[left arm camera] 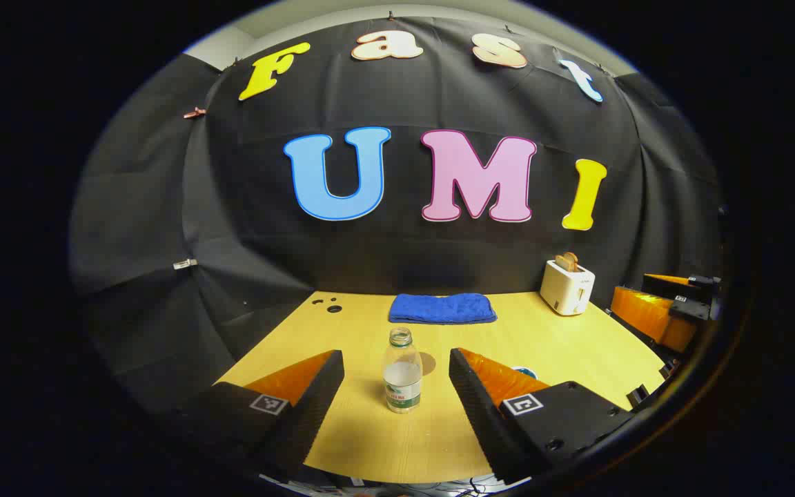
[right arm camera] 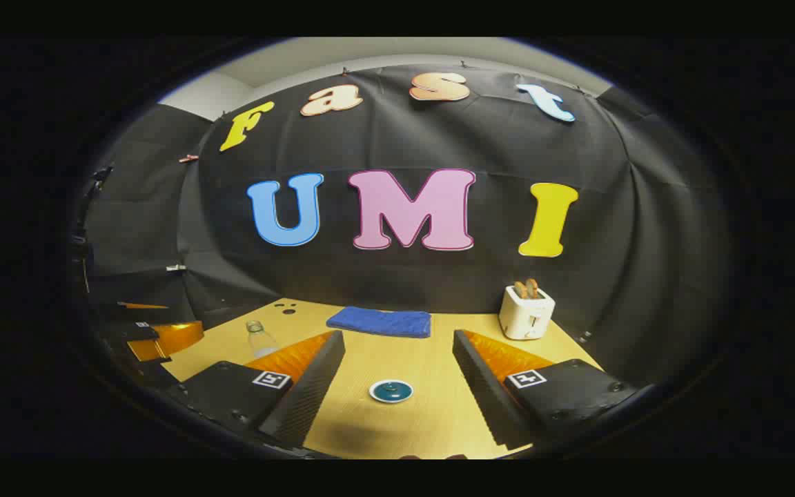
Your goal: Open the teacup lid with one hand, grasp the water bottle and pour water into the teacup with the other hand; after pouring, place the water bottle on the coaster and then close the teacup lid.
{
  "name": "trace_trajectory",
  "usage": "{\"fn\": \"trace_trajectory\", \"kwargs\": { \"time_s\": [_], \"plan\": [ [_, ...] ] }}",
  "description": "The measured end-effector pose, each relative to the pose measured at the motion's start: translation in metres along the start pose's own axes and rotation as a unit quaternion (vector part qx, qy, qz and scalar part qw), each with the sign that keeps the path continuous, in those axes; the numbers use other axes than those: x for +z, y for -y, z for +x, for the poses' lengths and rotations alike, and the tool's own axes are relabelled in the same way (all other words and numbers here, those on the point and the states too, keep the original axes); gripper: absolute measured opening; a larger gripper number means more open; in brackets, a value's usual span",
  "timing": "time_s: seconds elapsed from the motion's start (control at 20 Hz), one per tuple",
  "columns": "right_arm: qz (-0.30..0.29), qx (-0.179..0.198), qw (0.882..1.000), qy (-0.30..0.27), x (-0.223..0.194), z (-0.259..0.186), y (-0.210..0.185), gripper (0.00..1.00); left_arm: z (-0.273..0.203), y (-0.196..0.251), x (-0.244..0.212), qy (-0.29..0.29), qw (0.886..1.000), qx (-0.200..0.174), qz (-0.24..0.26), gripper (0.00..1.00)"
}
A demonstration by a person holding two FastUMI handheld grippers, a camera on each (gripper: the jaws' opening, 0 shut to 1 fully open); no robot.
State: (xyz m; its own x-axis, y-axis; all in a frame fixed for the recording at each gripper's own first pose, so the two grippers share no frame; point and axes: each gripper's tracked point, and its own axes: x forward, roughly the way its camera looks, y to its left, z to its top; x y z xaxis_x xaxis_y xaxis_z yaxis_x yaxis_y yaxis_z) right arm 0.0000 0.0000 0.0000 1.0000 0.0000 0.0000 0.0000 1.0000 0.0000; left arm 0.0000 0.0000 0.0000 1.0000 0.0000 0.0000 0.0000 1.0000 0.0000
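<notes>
Standing upright between the spread fingers of the left gripper [left arm camera: 396, 369], bottle [left arm camera: 401, 373] untouched; right gripper [right arm camera: 397, 366] released, straddling teacup lid [right arm camera: 390, 391].

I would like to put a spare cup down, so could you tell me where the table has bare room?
Bare wood lies between the blue towel and the water bottle, and between towel and toaster. It is tighter near the bottle, the brown coaster behind it and the teacup.
</notes>
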Motion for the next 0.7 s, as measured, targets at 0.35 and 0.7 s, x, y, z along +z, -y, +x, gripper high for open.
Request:
{"fn": "trace_trajectory", "kwargs": {
  "time_s": [0.35, 0.7],
  "plan": [
    [0.002, 0.011, 1.0, -0.019, -0.01, 0.012, -0.026, 0.98, 0.021, -0.001, -0.005, -0.005, 0.999, -0.032, 0.012, 0.97],
    [-0.002, 0.009, 1.0, -0.029, -0.019, 0.022, -0.03, 0.98, 0.026, -0.009, -0.013, -0.012, 0.999, -0.03, 0.002, 0.97]
  ]
}}
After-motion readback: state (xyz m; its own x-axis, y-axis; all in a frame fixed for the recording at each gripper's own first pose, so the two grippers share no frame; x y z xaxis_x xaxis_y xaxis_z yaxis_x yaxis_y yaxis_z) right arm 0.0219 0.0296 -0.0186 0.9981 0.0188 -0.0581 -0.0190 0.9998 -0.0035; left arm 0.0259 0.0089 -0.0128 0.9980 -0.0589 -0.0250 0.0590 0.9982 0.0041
